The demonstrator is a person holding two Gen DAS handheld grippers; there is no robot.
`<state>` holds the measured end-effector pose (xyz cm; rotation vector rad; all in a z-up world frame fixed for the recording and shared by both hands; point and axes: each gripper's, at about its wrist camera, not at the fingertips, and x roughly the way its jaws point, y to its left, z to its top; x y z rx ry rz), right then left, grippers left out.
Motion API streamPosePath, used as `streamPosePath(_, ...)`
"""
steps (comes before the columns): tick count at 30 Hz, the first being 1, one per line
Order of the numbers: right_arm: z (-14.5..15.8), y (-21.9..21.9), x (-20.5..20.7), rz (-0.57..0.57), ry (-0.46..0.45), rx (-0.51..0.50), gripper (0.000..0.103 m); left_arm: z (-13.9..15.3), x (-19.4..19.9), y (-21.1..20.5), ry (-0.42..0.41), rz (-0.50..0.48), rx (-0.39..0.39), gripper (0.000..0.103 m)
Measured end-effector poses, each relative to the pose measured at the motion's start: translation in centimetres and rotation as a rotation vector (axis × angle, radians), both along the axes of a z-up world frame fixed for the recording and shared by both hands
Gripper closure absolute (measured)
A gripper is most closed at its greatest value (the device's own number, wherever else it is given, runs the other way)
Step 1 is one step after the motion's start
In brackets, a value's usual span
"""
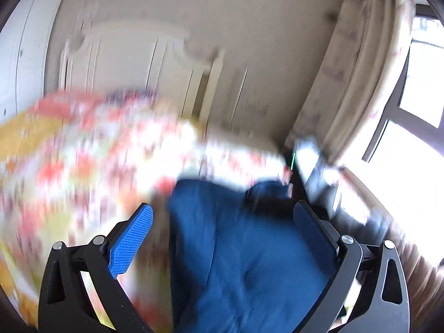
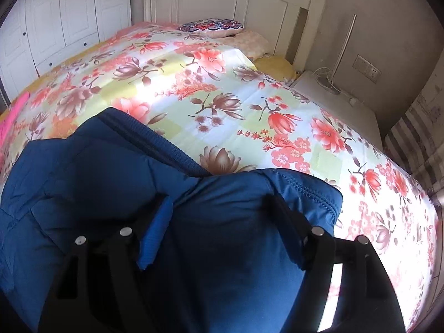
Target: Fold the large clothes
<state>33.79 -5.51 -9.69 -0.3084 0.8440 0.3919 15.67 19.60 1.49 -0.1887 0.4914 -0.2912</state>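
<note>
A padded blue jacket [image 2: 105, 166] lies on a bed with a floral quilt [image 2: 211, 88]. In the right wrist view my right gripper [image 2: 219, 208] is open, its fingers spread over a fold of the jacket near a stitched hem [image 2: 313, 191]. The left wrist view is blurred by motion. My left gripper [image 1: 222, 216] is open there, and the blue jacket [image 1: 244, 263] fills the space between its fingers [image 1: 133, 238]. Whether either gripper touches the cloth I cannot tell.
A white headboard [image 2: 249, 2] and two pillows [image 2: 216, 27] stand at the bed's far end. A white nightstand [image 2: 333, 97] with cables is at the right, white wardrobe doors [image 2: 63, 14] at the left. A curtain [image 1: 366, 63] and bright window [image 1: 416, 105] show in the left wrist view.
</note>
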Motion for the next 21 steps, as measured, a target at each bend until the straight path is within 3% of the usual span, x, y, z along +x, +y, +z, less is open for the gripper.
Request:
streamPosePath(3, 0.6, -0.9, -0.3, 0.002, -0.011, 0.048, 0.031, -0.8, 6.5, -2.8, 0.109, -0.017, 0.065, 0.005)
streamPosePath(5, 1.0, -1.9, -0.4, -0.001, -0.013, 0.108, 0.031, -4.4, 10.7, -3.8, 0.227, 0.054, 0.148, 0.005)
streamPosePath(7, 1.6, -3.8, -0.5, -0.014, -0.008, 0.211, 0.032, -10.3, 14.3, -4.0, 0.429, 0.101, 0.207, 0.004)
streamPosePath(8, 2.2, -5.0, -0.5, -0.033, -0.016, 0.265, 0.035, -12.2, 14.7, -3.2, 0.475, 0.073, 0.14, 0.004)
streamPosePath(10, 3.6, -7.0, -0.5, -0.085, -0.064, 0.298, 0.038, -13.4, 14.7, -0.7, 0.497, 0.071, 0.0, 0.004)
streamPosePath(13, 5.9, -9.8, -0.3, -0.138, -0.131, 0.38, 0.049, -13.1, 14.1, -0.9, 0.454, 0.101, 0.07, 0.004)
streamPosePath(16, 6.4, -10.3, 0.1, -0.137, -0.146, 0.374, 0.057, -12.7, 13.5, -1.6, 0.428, 0.121, 0.121, 0.004)
streamPosePath(18, 4.6, -8.6, 0.9, -0.112, -0.112, 0.286, 0.057, -12.4, 13.3, -1.6, 0.422, 0.124, 0.123, 0.004)
streamPosePath(20, 0.3, -5.8, 2.5, -0.068, -0.007, 0.175, 0.058, -12.3, 13.4, -1.8, 0.419, 0.128, 0.12, 0.004)
streamPosePath(21, -1.0, -5.2, 2.8, -0.048, 0.003, 0.181, 0.058, -12.3, 13.6, -1.8, 0.418, 0.14, 0.122, 0.004)
